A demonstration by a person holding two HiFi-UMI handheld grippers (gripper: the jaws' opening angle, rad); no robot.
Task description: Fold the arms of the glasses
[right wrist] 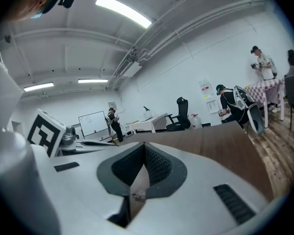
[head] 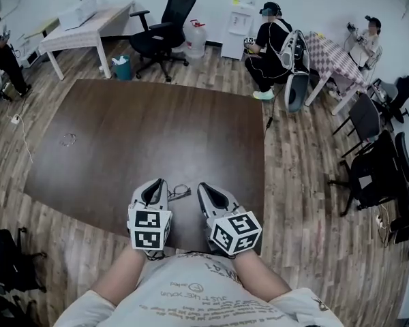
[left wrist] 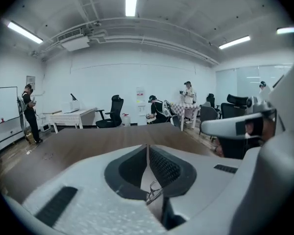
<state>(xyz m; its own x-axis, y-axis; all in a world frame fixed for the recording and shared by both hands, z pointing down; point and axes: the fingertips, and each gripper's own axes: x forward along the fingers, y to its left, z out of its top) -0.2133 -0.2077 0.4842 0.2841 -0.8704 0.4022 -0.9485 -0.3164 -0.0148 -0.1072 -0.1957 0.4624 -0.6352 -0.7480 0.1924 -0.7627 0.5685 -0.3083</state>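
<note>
A pair of thin wire-framed glasses (head: 180, 191) lies on the dark brown table (head: 150, 135) near its front edge, between my two grippers. My left gripper (head: 158, 182) sits just left of them, its jaws closed together at the tips. My right gripper (head: 203, 187) sits just right of them, also shut. In the left gripper view the jaws (left wrist: 147, 148) meet, and part of the glasses (left wrist: 155, 192) shows low in the gap behind them. The right gripper view shows closed jaws (right wrist: 144, 146) with a small bit of the glasses (right wrist: 137, 195) below. Neither gripper visibly grips the glasses.
A small ring-shaped mark (head: 68, 139) sits on the table's left part. Beyond the table stand a black office chair (head: 162, 29), a white desk (head: 82, 26) and a water dispenser (head: 240, 16). A seated person (head: 269, 46) is at the back right, with black chairs (head: 378, 162) to the right.
</note>
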